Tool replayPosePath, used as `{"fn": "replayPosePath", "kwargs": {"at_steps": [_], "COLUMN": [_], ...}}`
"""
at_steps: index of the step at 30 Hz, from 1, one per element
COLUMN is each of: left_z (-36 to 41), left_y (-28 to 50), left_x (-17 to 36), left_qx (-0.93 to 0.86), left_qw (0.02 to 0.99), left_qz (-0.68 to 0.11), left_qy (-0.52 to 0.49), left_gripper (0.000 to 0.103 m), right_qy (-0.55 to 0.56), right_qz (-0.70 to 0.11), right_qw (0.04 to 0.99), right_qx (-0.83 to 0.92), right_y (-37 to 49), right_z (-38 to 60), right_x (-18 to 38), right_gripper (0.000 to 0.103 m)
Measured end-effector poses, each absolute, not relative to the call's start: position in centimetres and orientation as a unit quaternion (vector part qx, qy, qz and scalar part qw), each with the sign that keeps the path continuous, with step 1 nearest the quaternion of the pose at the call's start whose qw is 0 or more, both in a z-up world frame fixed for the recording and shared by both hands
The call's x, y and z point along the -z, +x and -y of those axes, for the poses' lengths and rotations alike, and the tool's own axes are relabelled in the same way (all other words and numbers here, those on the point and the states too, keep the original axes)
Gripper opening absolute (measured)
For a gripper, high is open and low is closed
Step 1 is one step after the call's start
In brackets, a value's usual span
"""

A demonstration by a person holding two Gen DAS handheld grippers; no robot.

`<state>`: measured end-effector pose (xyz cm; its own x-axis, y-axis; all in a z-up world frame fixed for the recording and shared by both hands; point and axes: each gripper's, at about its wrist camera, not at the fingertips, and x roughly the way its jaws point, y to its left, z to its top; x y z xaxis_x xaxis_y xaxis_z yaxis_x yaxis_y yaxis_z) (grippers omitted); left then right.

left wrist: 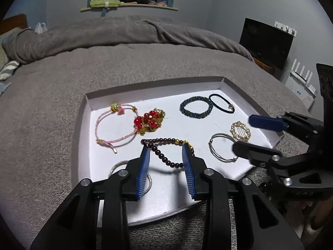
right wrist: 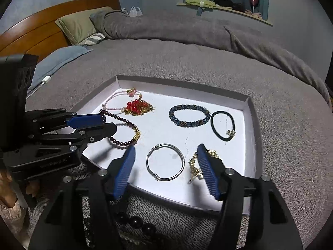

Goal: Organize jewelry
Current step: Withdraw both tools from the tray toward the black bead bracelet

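A shallow white tray [left wrist: 239,89] [right wrist: 252,129] lies on the grey bed and holds several bracelets. My left gripper [left wrist: 167,149] [right wrist: 108,123] is open, its fingers on either side of a dark red beaded bracelet [left wrist: 166,160] [right wrist: 122,125]. My right gripper [right wrist: 166,151] [left wrist: 242,134] is open above the tray's near right part, over a silver bangle [right wrist: 165,161] [left wrist: 221,149] and beside a gold ring-shaped bracelet [right wrist: 194,164] [left wrist: 240,130]. A pink cord bracelet [left wrist: 116,127], a red and gold piece [left wrist: 149,121] [right wrist: 138,105], a blue beaded bracelet [left wrist: 196,106] [right wrist: 189,115] and a black band [left wrist: 221,103] [right wrist: 222,126] lie further back.
A second silver bangle [left wrist: 116,165] lies under my left gripper. Large dark beads [right wrist: 136,221] lie on the blanket in front of the tray. Grey blanket [left wrist: 145,62] surrounds the tray. Pillows and a wooden headboard [right wrist: 52,18] are at the back left. A dark screen [left wrist: 266,41] stands right.
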<state>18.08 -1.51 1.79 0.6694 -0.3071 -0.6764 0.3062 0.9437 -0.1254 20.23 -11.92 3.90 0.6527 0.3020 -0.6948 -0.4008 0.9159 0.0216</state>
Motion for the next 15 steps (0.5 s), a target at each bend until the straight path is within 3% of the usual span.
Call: {"fn": "replayPosePath", "kwargs": {"at_steps": [2,6,10,15], "left_z": [1.3,0.8,0.5,0.2], "left_y": [17.8,17.1,16.6,16.1], "left_x": [-2.0,-2.7,-3.3,-3.7], "left_qx": [0.159,0.147,0.136,0.127], "left_qw": [0.918,0.927,0.934,0.938], "left_qz": [-0.363,-0.346,-0.330,-0.321], "left_qy": [0.003,0.010,0.009,0.006], "left_gripper": [0.048,0.054,0.075,0.085], "right_qy": [-0.061,-0.052,-0.047,-0.042], "right_qz": [-0.364,-0.351,-0.335,-0.317], "right_qw": [0.909,0.916,0.922,0.931], "right_qx": [-0.192,-0.188,-0.187,-0.179], "right_y": [19.9,19.0,18.1,16.9], "right_z": [12.4,13.2,13.5,13.9], "right_x": [-4.3,-5.0,-5.9,-6.5], "right_gripper": [0.066,0.074,0.084,0.097]}}
